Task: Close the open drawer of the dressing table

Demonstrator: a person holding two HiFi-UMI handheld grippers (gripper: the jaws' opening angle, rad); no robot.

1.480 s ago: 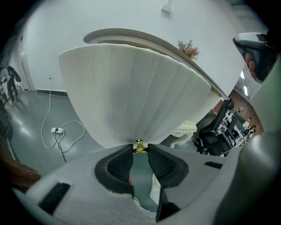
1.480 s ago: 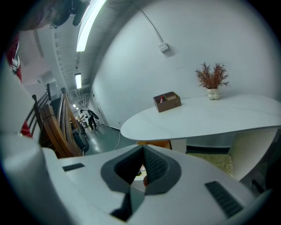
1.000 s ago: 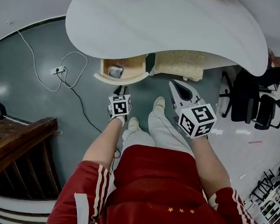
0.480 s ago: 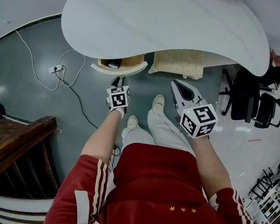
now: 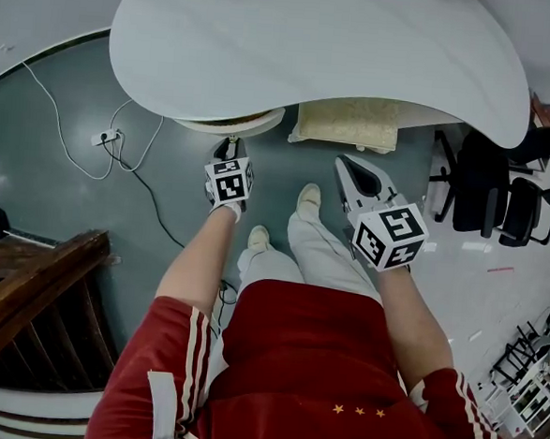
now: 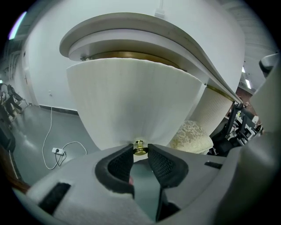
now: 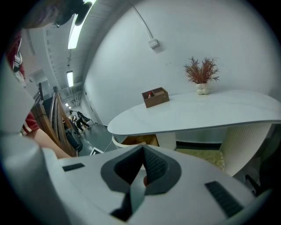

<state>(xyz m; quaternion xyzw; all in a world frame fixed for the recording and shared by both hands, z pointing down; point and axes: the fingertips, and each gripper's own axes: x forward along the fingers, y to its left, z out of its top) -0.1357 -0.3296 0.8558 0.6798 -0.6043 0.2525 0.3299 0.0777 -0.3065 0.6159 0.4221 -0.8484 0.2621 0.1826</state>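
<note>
White desk (image 5: pixel 315 48) fills the upper part of the head view. The drawer (image 5: pixel 230 126) shows as a thin cream crescent just past the desk's lower edge, left of centre. The left gripper (image 5: pixel 227 149) points up the frame at that crescent, its tips right at the drawer front. The right gripper (image 5: pixel 358 173) hangs right of centre, well apart from the drawer, below a lace-covered stool (image 5: pixel 346 123). A cable (image 5: pixel 129 157) loops over the grey floor at left.

In the left gripper view, the ribbed curved drawer front fills the middle. Its small brass knob (image 6: pixel 140 148) sits low in the centre, clamped between the tips of the two jaws.

In the right gripper view, the jaws meet at their tips with nothing between them. The drawer lies just above them at lower centre, under the desk's left end, with a strip of wooden inside showing. A wooden box (image 7: pixel 155 97) and a vase (image 7: pixel 202 88) stand on the desk.
</note>
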